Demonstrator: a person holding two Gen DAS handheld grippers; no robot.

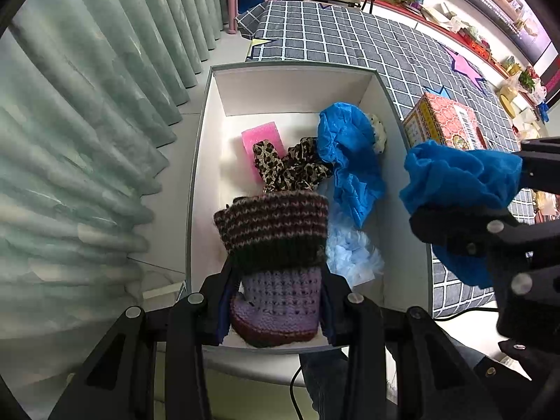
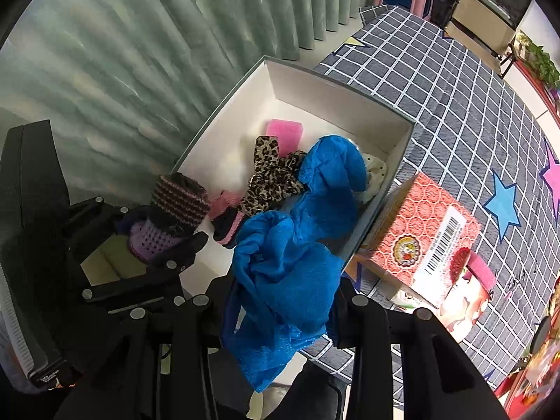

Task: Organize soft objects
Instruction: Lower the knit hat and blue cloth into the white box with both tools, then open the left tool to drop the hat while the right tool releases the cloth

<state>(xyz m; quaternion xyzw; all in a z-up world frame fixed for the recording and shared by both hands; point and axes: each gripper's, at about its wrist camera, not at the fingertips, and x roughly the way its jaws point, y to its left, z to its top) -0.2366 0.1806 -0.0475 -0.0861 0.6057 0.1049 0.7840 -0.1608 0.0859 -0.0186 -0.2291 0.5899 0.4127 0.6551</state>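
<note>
My left gripper (image 1: pixel 278 301) is shut on a knitted purple bootie with a striped dark cuff (image 1: pixel 276 245), held over the near end of the white box (image 1: pixel 203 161). It also shows in the right wrist view (image 2: pixel 168 217). My right gripper (image 2: pixel 281 301) is shut on a crumpled blue shoe cover (image 2: pixel 283 280), just over the box's near right rim (image 2: pixel 371 224); it shows in the left wrist view (image 1: pixel 455 182). Inside the box lie a pink sponge (image 1: pixel 262 140), a leopard-print scrunchie (image 1: pixel 290 169), another blue shoe cover (image 1: pixel 350 161) and a light blue fluffy piece (image 1: pixel 353 252).
A red patterned carton (image 2: pixel 427 241) stands right of the box on the grey checked cloth (image 1: pixel 350 38). Green curtains (image 1: pixel 87 122) hang at the left. A pink stool (image 1: pixel 252 0) stands at the back. A second knitted bootie (image 2: pixel 225 217) lies in the box.
</note>
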